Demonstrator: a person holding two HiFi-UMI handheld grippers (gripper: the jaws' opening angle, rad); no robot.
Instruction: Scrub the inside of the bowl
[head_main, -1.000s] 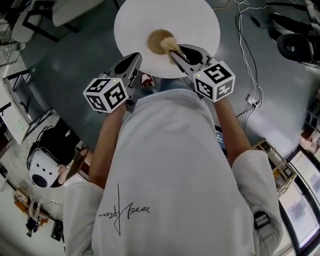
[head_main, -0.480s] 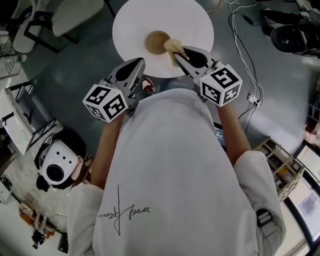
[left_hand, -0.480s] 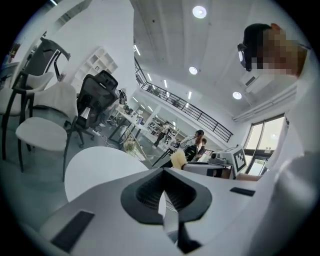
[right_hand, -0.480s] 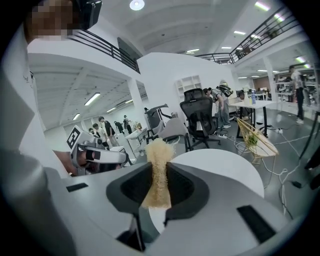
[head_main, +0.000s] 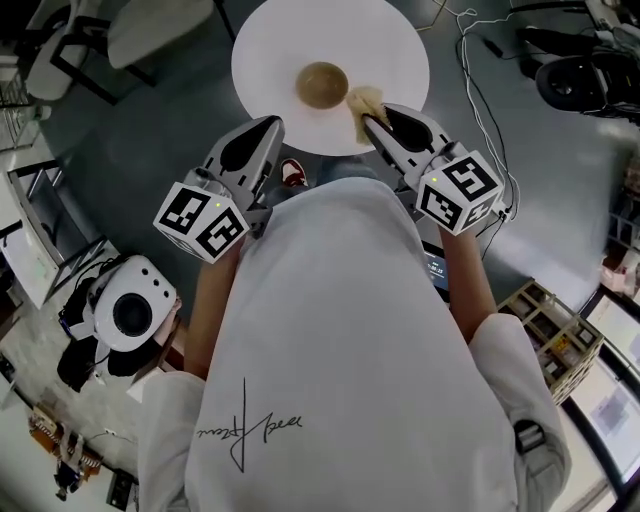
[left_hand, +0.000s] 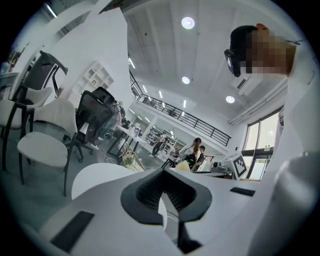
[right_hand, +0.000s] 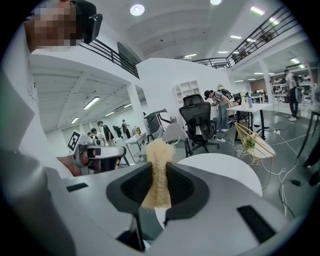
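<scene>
Fibrous scrubber (head_main: 363, 100) pinched in right tool (head_main: 368, 121), long axis along jaws, left tool (head_main: 271, 123) pressed together, empty

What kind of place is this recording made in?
Most likely a large open-plan office or lab: a black office chair stands by a long white desk, and a mezzanine railing runs along an upper level.

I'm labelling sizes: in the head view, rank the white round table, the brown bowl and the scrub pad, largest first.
1. white round table
2. brown bowl
3. scrub pad, smaller, though partly hidden in the right gripper
</scene>
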